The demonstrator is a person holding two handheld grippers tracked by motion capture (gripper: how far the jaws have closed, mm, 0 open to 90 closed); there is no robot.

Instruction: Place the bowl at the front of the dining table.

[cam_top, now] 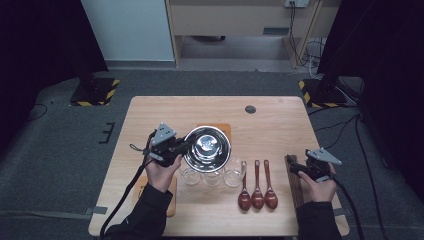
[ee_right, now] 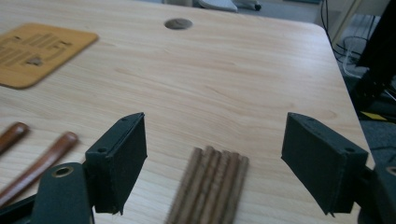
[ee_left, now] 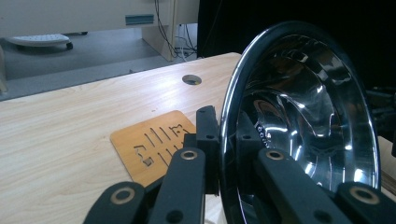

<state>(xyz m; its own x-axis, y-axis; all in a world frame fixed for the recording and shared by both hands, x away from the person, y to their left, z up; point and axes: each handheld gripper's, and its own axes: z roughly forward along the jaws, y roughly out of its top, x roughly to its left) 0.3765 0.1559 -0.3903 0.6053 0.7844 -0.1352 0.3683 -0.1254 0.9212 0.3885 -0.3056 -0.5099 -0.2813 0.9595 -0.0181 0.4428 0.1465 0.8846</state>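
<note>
Your left gripper fingers pinch the shiny bowl rim. Your right gripper fingers stand apart, with the brown sticks lying between them.

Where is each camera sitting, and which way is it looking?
High view: above the person's side, looking forward and down on the table; forearms, hands and both hand-held grippers show.
Left gripper view: rides the left hand-held gripper, looking along its jaws clamped on the bowl rim.
Right gripper view: rides the right hand-held gripper, looking along its open jaws over the chopsticks.
Shared: all three show the table's round hole.
</note>
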